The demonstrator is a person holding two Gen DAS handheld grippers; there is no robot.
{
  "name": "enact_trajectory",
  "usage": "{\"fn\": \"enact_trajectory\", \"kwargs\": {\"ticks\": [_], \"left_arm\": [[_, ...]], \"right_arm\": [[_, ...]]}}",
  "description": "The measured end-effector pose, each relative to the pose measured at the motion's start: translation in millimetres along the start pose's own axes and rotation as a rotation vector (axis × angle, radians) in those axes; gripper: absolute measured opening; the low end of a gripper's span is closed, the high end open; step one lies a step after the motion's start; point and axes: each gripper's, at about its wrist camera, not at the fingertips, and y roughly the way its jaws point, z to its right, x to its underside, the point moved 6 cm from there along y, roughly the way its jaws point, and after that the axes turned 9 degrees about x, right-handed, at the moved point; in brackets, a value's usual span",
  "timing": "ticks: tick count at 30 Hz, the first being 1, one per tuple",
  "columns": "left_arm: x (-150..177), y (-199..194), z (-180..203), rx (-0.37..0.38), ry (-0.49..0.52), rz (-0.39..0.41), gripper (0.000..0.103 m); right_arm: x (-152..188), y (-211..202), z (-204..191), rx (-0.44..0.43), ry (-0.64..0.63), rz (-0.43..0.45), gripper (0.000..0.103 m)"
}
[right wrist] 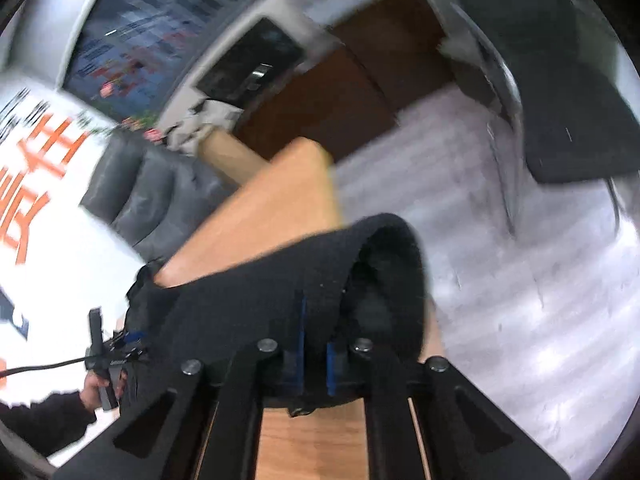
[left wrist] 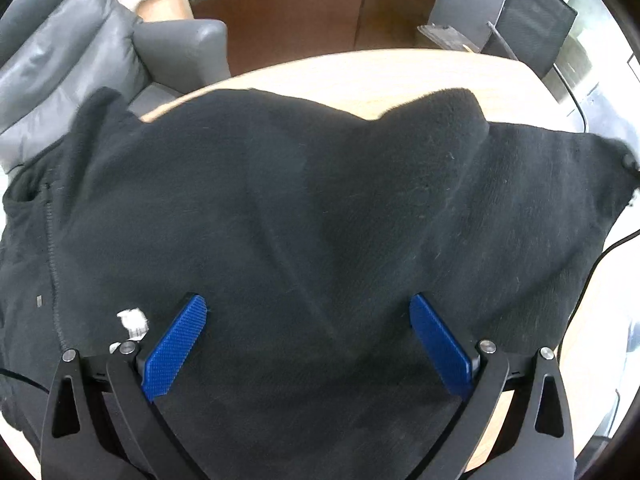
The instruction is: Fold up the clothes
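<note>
A black fleece garment (left wrist: 320, 200) lies spread over a light wooden table (left wrist: 360, 76); its zipper (left wrist: 52, 260) runs down the left and a white label (left wrist: 132, 320) shows near the left finger. My left gripper (left wrist: 307, 304) hangs just above the cloth, blue pads (left wrist: 176, 348) wide apart, open and holding nothing. In the right wrist view the right gripper (right wrist: 316, 332) is shut on the garment's edge beside a rolled tube-like opening (right wrist: 380, 280), with the fabric draped over its fingertips. The garment (right wrist: 256, 296) stretches from there toward a person's hand (right wrist: 96, 388).
A grey leather armchair (left wrist: 80, 60) stands past the table's far left edge. A brown desk (left wrist: 280, 20) and a black mesh chair (left wrist: 536, 20) are behind the table. A black cable (left wrist: 592, 272) runs along the table's right side. Grey floor (right wrist: 500, 280) lies beyond the table corner.
</note>
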Motion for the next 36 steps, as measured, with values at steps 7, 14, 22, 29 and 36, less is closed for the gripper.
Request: {"fn": "enact_trajectory", "kwargs": {"ticks": [7,14,22,29,36], "left_arm": [[54,-34,-56,-0.073,-0.064,0.014,0.103],[141,-66,-142,-0.102,-0.152,-0.002,0.103],[244,-152,-236,-0.134,-0.246,0.094,0.103],[313,-270,-306,-0.180,-0.352,0.236,0.103],[359,-342,-359,-0.243,-0.433,0.370,0.103]], "right_arm": [[-11,-84,-191,-0.014,-0.303,0.180,0.007],[31,-81,-423,-0.079,-0.588,0.229,0.007],[125,50,-598,-0.025,-0.753,0.100,0.007],[197,143,-658,0.035,-0.787,-0.001,0.007],[272,200,-694,0.054,-0.807,-0.064,0.007]]}}
